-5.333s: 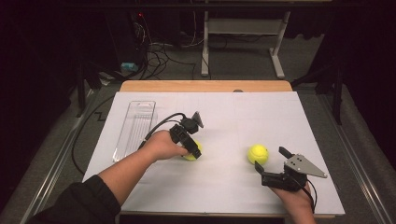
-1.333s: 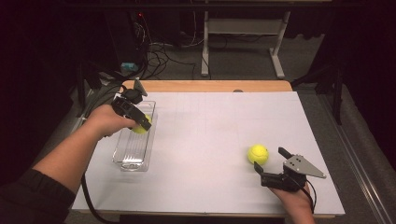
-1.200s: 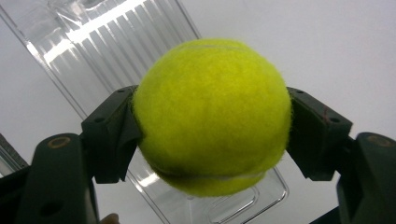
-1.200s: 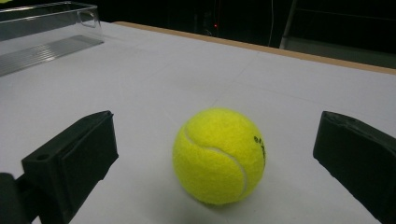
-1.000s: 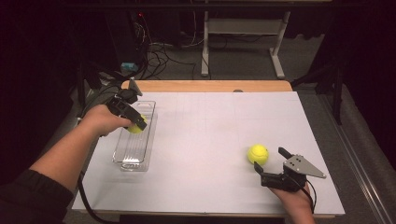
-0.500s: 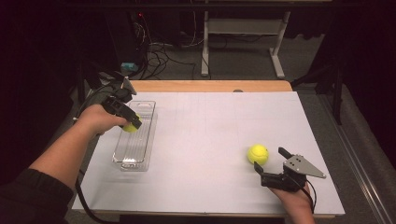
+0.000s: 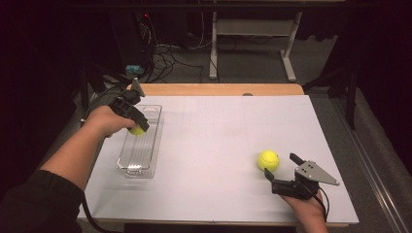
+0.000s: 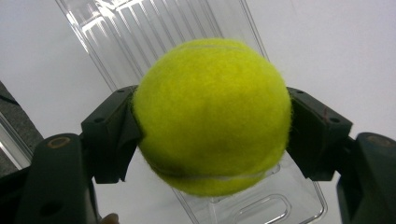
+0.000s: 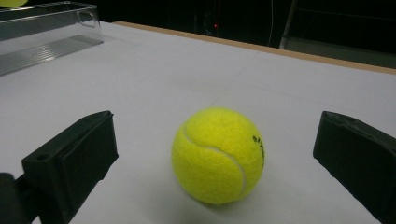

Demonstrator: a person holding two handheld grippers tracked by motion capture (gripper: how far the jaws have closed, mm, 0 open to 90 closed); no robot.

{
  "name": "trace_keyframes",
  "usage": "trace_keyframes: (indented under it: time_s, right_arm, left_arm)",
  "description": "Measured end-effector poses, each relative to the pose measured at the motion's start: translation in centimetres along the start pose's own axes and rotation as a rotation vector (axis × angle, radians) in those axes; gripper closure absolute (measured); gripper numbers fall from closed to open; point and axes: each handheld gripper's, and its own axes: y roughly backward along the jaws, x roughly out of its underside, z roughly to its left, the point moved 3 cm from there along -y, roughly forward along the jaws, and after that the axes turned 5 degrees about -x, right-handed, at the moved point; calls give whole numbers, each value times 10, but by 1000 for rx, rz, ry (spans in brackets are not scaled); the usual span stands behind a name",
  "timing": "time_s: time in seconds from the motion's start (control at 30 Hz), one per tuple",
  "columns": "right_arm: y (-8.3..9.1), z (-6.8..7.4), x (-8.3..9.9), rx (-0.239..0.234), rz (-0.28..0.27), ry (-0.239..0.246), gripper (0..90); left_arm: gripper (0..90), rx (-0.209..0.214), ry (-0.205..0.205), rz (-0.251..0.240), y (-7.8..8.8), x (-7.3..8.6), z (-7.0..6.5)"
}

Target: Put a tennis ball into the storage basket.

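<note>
- White table [image 7: 214, 141] is sitting before dark, cable-strewn floor
- Left gripper [image 7: 132, 116] is pinching one tennis ball [image 8: 212, 116] over the clear tray [image 7: 151, 160] at ten o'clock, not yet releasing it
- Tray is lying empty beneath
- Right gripper [image 7: 282, 170], jaws spread, is waiting behind the second ball [image 7: 268, 160] at four o'clock; that one is left to do
</note>
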Motion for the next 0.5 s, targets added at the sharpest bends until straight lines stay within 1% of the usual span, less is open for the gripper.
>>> trace_keyframes:
  time_s: [0.1,0.27,0.5]
  right_arm:
    - [0,0,0,0,1,-3,0]
    - [0,0,0,-1,0,-1,0]
    - [0,0,1,0,2,-3,0]
  left_arm:
    - [269,-8,6,11,-1,-3,1]
    - [269,-15,24,6,-3,-5,5]
    - [268,-27,22,20,-9,-7,7]
